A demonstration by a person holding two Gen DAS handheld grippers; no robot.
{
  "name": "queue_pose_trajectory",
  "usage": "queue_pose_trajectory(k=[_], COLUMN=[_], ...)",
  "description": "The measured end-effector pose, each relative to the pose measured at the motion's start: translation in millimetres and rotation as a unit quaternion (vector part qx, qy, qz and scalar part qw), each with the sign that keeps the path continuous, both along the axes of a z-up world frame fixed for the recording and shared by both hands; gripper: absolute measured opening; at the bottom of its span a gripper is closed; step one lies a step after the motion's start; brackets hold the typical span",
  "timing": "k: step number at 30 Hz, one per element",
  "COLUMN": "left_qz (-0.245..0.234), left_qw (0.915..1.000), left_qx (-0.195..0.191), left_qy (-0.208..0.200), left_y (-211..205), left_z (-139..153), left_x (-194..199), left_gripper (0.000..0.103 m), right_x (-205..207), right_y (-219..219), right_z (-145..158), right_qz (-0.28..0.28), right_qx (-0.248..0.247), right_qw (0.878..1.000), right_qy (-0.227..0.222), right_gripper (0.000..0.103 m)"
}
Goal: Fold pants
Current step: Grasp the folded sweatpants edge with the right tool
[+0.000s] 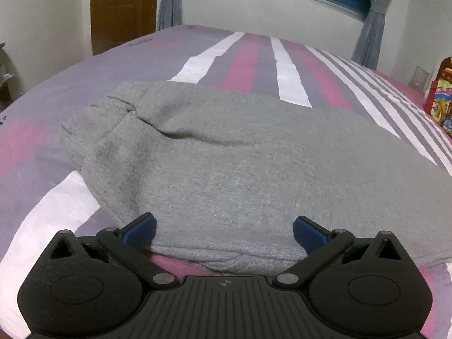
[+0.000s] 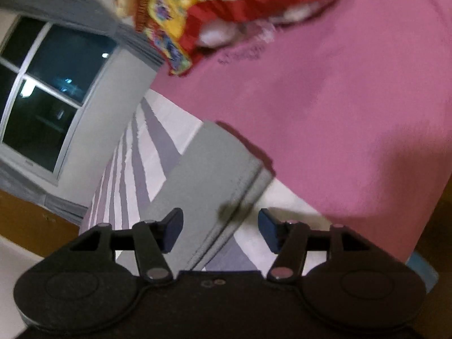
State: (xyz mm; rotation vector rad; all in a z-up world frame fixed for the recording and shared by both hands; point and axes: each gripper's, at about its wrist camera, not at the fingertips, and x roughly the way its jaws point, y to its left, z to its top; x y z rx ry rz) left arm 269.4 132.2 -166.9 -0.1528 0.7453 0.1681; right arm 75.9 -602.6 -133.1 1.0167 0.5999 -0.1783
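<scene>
Grey pants lie folded in a thick bundle on the striped bed, filling the middle of the left wrist view. My left gripper is open, its blue pads on either side of the bundle's near edge. In the right wrist view, which is tilted and blurred, a flat end of the grey pants lies on the sheet. My right gripper is open just above that end, holding nothing.
The bed sheet has pink, purple and white stripes. A red and yellow patterned bundle sits at the bed's right edge; it also shows in the right wrist view. A window, grey curtains and a brown door stand behind the bed.
</scene>
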Motion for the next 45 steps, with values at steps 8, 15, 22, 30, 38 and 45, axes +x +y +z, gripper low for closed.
queue_pose_trajectory(k=[8, 15, 22, 30, 38, 45], left_qz=[-0.008, -0.013, -0.02, -0.014, 0.119, 0.102], left_qw=[1.0, 0.9999, 0.9998, 0.9996, 0.9878, 0.9941], left_qx=[-0.001, -0.006, -0.003, 0.009, -0.041, -0.036], left_qy=[0.0, -0.003, -0.002, -0.021, -0.091, 0.002], left_y=[3.4, 5.0, 5.5, 5.4, 70.3, 92.5], left_z=[2.9, 1.9, 1.2, 14.3, 23.5, -8.7], left_x=[4.7, 1.8, 0.6, -5.9, -50.8, -17.6], left_gripper=[0.103, 0.103, 0.103, 0.103, 0.102, 0.103], right_x=[33.3, 10.3, 18.4, 5.1, 5.3, 10.6], right_y=[-1.9, 35.5, -13.0, -15.3, -16.7, -21.2], right_z=[-11.1, 70.3, -25.5, -27.1, -23.9, -25.6], right_qz=[-0.024, 0.104, 0.052, 0.029, 0.037, 0.018], right_qx=[-0.012, -0.257, -0.143, -0.101, -0.099, -0.063], right_qw=[1.0, 0.941, 0.988, 0.994, 0.994, 0.997], right_qy=[0.001, -0.192, -0.029, -0.042, -0.04, -0.033], right_gripper=[0.027, 0.013, 0.014, 0.015, 0.016, 0.017])
